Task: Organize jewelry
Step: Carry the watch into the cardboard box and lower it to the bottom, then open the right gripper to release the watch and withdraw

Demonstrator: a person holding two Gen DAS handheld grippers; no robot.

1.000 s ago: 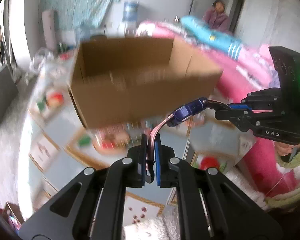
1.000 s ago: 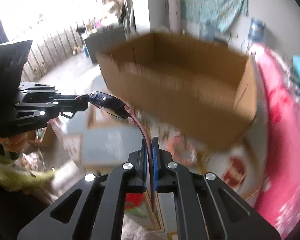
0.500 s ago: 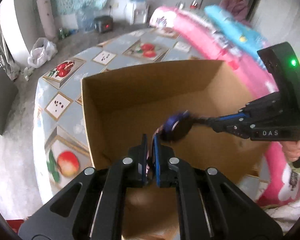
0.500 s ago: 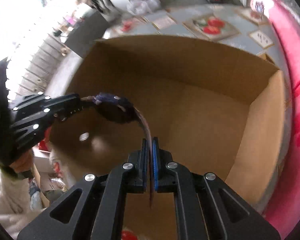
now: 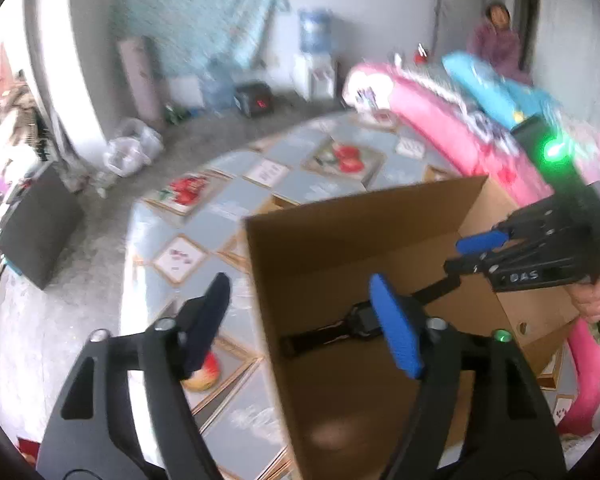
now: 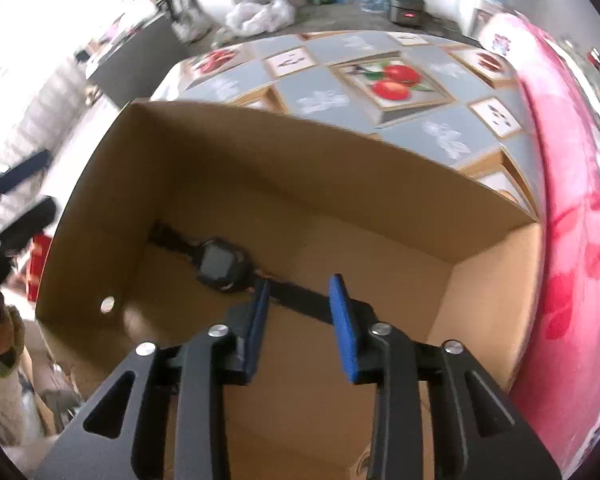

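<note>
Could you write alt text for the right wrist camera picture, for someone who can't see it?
A dark wristwatch lies flat on the floor of an open cardboard box, its strap running between the open blue-padded fingers of the right claw. The box stands on a table covered in fruit-patterned cloth.

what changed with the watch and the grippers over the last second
Both grippers carried the watch by its strap ends over the cardboard box, then let go: the left gripper and right gripper have just been opening, and nothing is pinched now. The watch lies flat on the box floor, strap stretched out. The box stays on the fruit-patterned tablecloth.
</note>
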